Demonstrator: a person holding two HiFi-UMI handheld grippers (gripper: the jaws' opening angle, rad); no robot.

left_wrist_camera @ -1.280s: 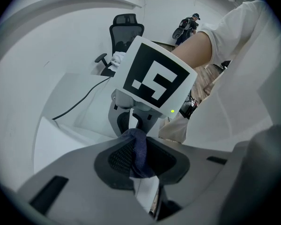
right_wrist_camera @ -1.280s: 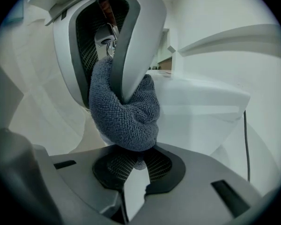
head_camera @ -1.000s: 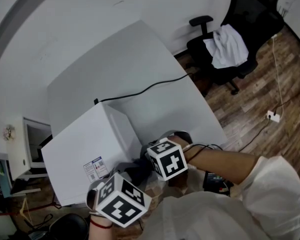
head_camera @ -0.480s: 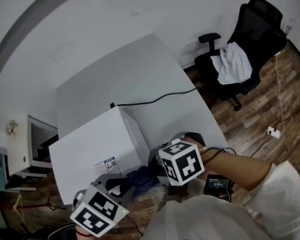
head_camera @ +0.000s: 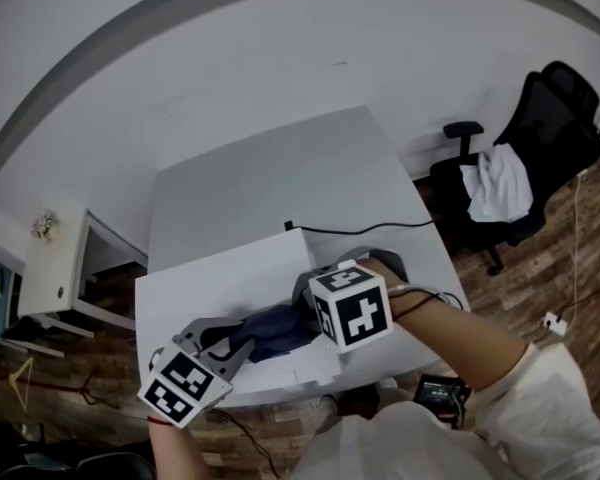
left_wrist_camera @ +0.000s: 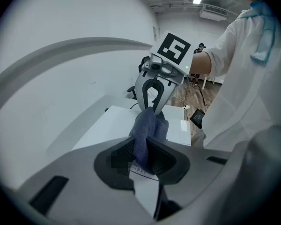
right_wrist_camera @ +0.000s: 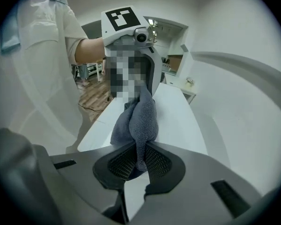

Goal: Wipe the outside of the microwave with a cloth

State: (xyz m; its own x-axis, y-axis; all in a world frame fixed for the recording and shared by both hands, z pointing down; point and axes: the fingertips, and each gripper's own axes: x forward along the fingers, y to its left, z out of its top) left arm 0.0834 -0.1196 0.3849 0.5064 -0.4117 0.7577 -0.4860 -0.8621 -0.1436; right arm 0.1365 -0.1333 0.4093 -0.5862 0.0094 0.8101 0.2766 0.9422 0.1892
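Nearest, the left gripper [head_camera: 238, 339] and the right gripper [head_camera: 303, 318] each clamp one end of the dark blue cloth [head_camera: 271, 330], bunched between them over the white microwave [head_camera: 208, 286] on the grey worktop [head_camera: 280, 178]; beyond stands a black chair [head_camera: 552, 128].

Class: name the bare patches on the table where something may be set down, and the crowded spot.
Free: the table between microwave and wall, behind the cable. Crowded: the microwave's top, where left tongs and right tongs grip the cloth.
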